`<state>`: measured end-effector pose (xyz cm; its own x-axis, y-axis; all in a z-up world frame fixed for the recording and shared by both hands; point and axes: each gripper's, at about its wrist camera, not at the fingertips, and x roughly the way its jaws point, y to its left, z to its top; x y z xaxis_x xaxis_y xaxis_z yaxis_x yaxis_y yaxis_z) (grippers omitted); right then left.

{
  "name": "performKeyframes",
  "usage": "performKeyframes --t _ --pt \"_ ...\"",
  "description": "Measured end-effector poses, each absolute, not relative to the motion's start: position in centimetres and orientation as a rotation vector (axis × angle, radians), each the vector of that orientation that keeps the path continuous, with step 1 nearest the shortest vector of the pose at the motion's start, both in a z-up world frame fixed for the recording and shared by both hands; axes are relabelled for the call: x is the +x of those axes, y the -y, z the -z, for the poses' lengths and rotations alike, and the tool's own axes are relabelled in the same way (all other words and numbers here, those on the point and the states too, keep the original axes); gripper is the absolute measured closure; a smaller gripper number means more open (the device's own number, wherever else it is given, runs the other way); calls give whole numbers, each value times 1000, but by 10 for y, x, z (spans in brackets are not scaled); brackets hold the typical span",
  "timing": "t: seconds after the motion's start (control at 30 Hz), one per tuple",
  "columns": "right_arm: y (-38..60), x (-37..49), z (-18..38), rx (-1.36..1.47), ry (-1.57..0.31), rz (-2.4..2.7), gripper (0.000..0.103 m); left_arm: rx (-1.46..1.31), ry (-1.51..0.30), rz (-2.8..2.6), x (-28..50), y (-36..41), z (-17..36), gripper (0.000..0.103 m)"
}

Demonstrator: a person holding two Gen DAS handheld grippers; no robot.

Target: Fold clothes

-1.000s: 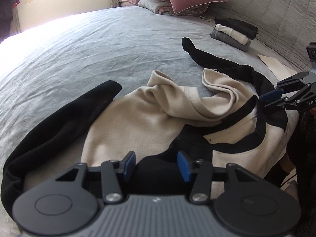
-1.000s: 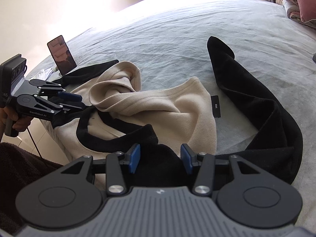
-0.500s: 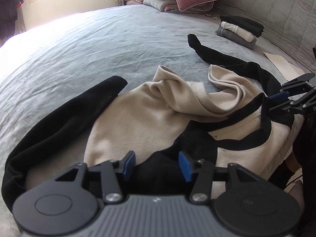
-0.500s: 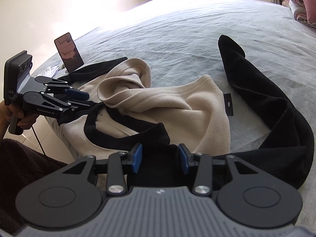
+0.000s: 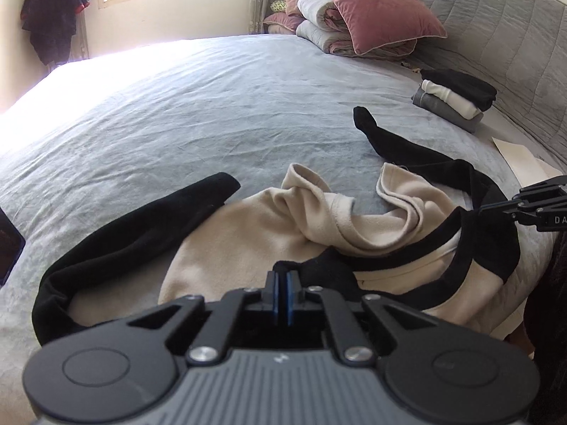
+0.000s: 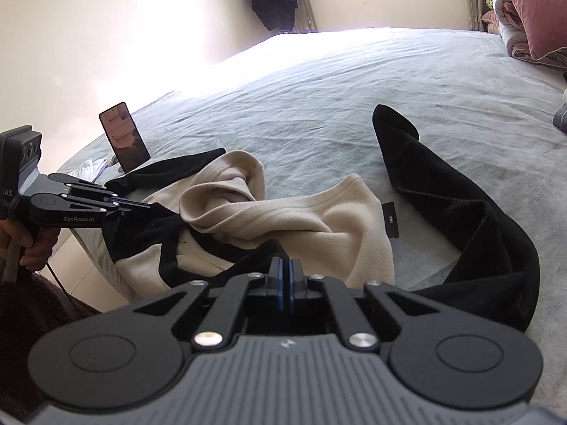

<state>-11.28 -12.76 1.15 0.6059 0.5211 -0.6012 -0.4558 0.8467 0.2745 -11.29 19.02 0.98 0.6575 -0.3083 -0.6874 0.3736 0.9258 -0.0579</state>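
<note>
- Cream fleece sweatshirt with black sleeves and black neck band [image 5: 269, 233] lies crumpled on the grey bed cover [image 5: 198, 113], right in front of both claws, at the near bed edge.
- Left gripper [image 5: 282, 295]: blue pads pinched together on black shoulder fabric right at its tips. Clenched on the garment.
- Right gripper [image 6: 284, 283]: same, pads clamped on the black fabric at its tips, near the neck band. Seen from the left wrist view it bites the other black shoulder, off to the right of the left claw.
- Left black sleeve [image 5: 117, 244] trails away to the left of the left claw; the other black sleeve [image 6: 457, 212] runs out ahead and to the right of the right claw.
- The hem is bunched up and rolled over just beyond both claws, so the body is not flat.
- Handling guess: soft, limp, light; thick fleece, so not slippery, pads should hold. It will sag and drag between the grips, and the sleeves will dangle on a lift.
- Best hold, by my judgement: both shoulder seams, as now, well apart, so the body hangs straight and can be shaken out flat.
- Folded pile of black, white and grey clothes [image 5: 455, 101] sits far ahead and right of the left claw; a propped phone [image 6: 124, 136] stands beyond the left claw.
</note>
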Motion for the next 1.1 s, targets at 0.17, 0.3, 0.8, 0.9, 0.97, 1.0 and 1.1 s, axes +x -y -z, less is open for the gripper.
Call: performKeyframes --t 0.17,0.3,0.8,0.9,0.97,1.0,1.1 --pt "131 -114 -27 105 -689 -579 100 58 -662 359 -119 -189 -35 99" --pt "136 -110 -30 126 -678 -579 99 58 -608 336 -120 -184 -49 99" --pt "127 -43 -79 -6 -443 -332 100 152 -357 173 -43 -136 -97 99" --pt "125 -16 -83 -27 -404 -275 101 171 -318 134 -16 -120 -99 99" --pt "122 1 -84 -50 -378 -239 101 168 -301 111 2 -112 -100 99" --pt "123 12 -84 -61 -365 -221 101 160 -296 97 14 -111 -100 99" --pt "123 43 -85 -90 -339 -178 101 135 -283 57 49 -105 -98 99"
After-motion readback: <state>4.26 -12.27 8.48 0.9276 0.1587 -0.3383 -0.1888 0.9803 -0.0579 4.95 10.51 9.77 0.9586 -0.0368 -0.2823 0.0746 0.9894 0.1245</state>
